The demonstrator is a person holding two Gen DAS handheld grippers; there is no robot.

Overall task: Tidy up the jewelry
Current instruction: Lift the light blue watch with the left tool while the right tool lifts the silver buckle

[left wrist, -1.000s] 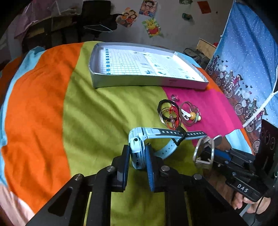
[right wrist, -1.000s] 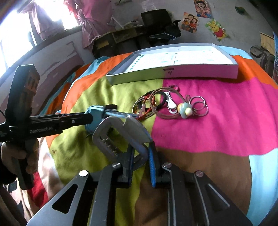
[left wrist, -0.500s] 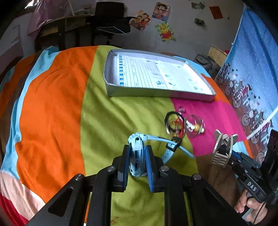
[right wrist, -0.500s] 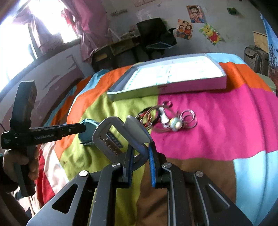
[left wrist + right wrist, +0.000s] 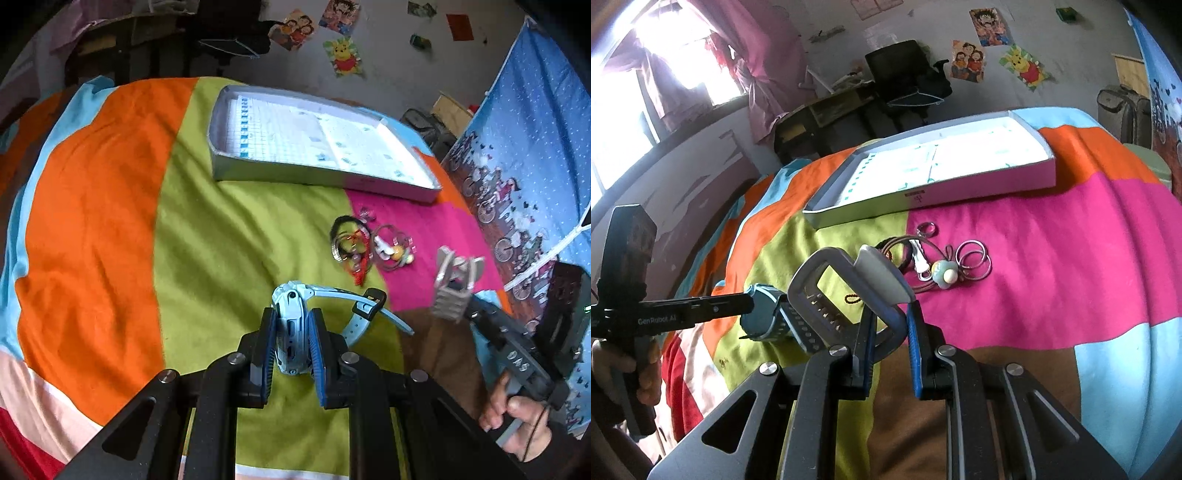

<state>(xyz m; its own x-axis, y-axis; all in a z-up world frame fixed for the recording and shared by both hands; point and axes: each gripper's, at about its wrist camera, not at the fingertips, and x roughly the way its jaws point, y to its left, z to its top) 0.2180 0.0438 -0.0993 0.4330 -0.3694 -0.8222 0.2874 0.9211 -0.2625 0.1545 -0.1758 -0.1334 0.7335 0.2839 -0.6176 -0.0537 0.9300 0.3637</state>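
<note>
My left gripper (image 5: 291, 343) is shut on a light blue watch (image 5: 291, 325), held above the bedspread; its strap hangs to the right. My right gripper (image 5: 890, 332) is shut on a grey hair claw clip (image 5: 846, 295), also seen in the left wrist view (image 5: 456, 288). A pile of bracelets and rings (image 5: 365, 247) lies on the bedspread where green meets pink, also seen in the right wrist view (image 5: 938, 258). A shallow white box (image 5: 314, 147) lies beyond the pile, with its near wall in the right wrist view (image 5: 960, 192).
The bed has a patchwork cover (image 5: 92, 221) of orange, green, pink and blue. A blue patterned curtain (image 5: 524, 129) hangs at the right. A desk and chair (image 5: 897, 88) stand behind the bed by the wall.
Both grippers have lifted and drawn back from the bedspread with the watch and the clip held. The box and the jewelry pile look farther away.
</note>
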